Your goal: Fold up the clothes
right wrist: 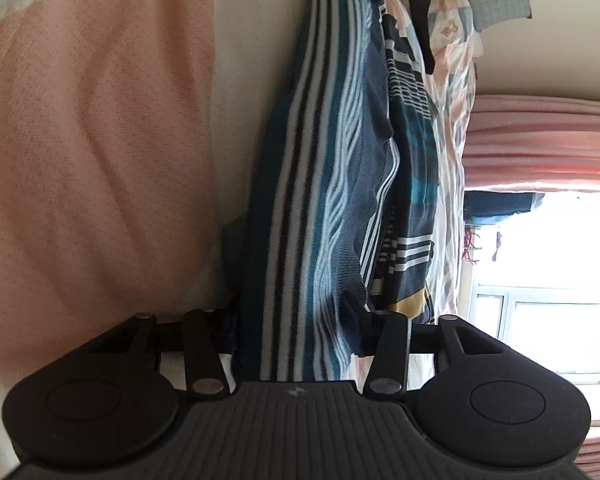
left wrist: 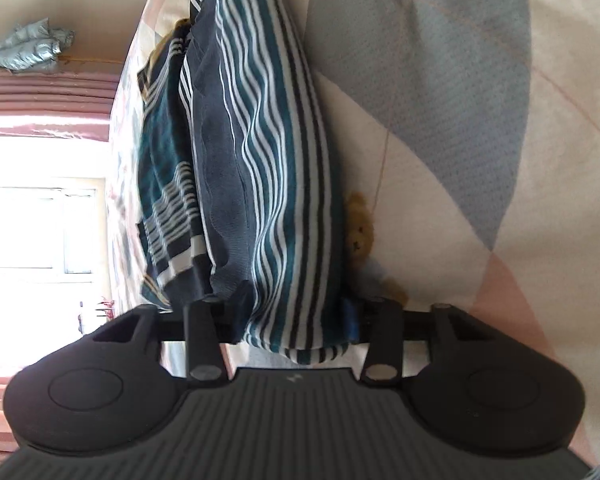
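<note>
Both tongs, left [left wrist: 292, 312] and right [right wrist: 296, 320], clamped on striped garment [left wrist: 260, 140] over pastel patchwork bedspread [left wrist: 440, 100], pink curtains [right wrist: 540, 136] beyond.

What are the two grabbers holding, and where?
Both the left gripper and right gripper pinch the striped garment at its near edge.

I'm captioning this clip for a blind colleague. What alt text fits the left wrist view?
The left tongs grip a bunched edge of a striped garment in teal, navy and white, lifted above a pastel patchwork bedsheet. A small teddy bear lies on the sheet beside it, and pink curtains frame a bright window.
</note>
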The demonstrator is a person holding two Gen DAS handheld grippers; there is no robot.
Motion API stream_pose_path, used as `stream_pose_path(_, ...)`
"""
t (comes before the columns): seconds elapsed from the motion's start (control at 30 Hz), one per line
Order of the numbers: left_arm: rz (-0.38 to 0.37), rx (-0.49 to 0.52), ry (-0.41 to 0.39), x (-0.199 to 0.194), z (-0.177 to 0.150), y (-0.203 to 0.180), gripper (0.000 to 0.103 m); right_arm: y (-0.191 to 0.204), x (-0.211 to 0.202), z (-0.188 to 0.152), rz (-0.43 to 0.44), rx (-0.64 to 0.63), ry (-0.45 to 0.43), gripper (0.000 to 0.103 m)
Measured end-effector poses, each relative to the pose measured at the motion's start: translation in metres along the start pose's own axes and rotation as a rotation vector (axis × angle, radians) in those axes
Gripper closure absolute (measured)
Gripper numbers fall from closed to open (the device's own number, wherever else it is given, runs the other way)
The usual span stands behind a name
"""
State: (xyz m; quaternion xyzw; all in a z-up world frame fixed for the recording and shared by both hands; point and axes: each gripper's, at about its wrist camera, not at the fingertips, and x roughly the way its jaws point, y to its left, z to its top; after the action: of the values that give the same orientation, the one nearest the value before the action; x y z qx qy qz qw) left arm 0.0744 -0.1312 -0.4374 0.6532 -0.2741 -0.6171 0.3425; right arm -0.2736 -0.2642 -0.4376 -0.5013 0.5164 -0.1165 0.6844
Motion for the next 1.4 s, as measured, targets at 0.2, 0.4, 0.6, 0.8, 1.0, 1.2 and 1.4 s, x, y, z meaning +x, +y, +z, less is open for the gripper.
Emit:
stream_pose_path(0.2,0.071,-0.075,0.023,0.015,0.011,-0.005,0.041,0.008,-0.004,0.003,-0.025,0.008,0.022,0.055)
stream_pose_path(0.4,0.024,-0.114,0.029,0.033,0.007,0.017,0.077,0.002,-0.002,-0.002,-0.019,0.014,-0.009,0.058)
stream_pose_path(0.6,-0.043,-0.202,0.063,0.027,0.012,0.036,0.086,-0.029,-0.007,-0.003,0.147,0.117,-0.014,0.083)
stream_pose_path(0.8,-0.335,-0.388,0.100,0.026,0.002,0.113,0.087,-0.139,0.022,-0.021,0.657,0.433,-0.016,0.083)
stream_pose_path(1.0,-0.698,-0.681,0.101,0.065,-0.041,0.226,0.089,-0.256,0.101,-0.086,1.093,0.764,-0.074,0.090)
stream_pose_path(1.2,-0.841,-0.970,0.097,0.144,-0.101,0.317,0.090,-0.330,0.184,-0.168,1.155,1.117,-0.113,0.091)
stream_pose_path(1.4,-0.920,-1.327,0.135,0.263,-0.159,0.343,0.084,-0.312,0.281,-0.211,1.187,1.466,-0.088,0.089)
